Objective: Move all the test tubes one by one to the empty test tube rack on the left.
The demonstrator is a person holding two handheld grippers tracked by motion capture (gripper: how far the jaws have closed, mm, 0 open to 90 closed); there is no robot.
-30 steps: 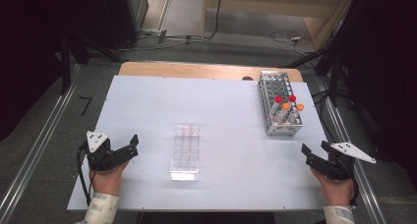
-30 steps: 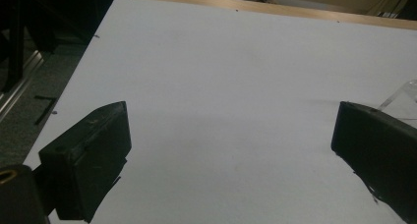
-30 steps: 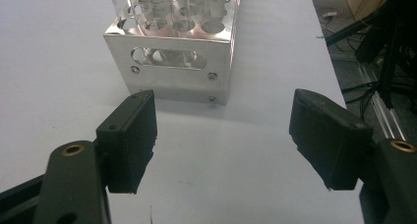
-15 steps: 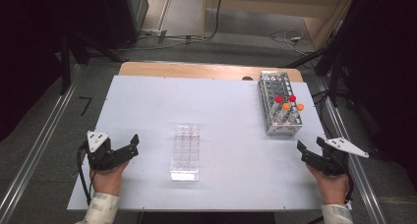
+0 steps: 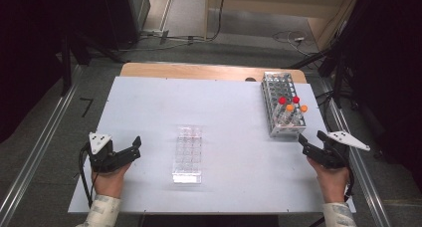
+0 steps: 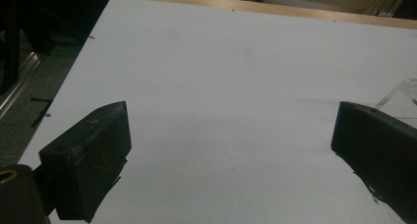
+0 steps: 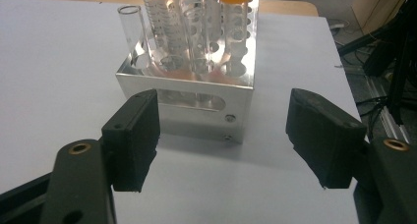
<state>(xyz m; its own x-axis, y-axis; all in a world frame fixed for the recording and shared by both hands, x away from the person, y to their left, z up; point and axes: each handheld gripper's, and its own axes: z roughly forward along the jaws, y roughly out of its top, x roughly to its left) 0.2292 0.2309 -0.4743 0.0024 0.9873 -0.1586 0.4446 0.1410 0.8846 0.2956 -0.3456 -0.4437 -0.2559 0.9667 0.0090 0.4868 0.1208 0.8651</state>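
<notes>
The right gripper (image 5: 312, 143) has slid in toward the metal tube rack (image 5: 283, 110), jaws just narrowing a little yet wide and empty. The rack stands straight ahead of its fingertips (image 7: 133, 135), long axis running away. The left gripper (image 5: 130, 148), open and empty, is well apart from it.

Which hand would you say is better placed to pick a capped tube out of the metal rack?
Right. The right gripper, jaws open, faces the metal rack just ahead; the left gripper sits across the table, beyond the clear tray.

Right gripper closes in on tube rack

The right gripper (image 5: 312, 143) edges from the table's right edge toward the metal rack (image 5: 283, 130), its empty jaws narrowing slightly, yet apart.
</notes>
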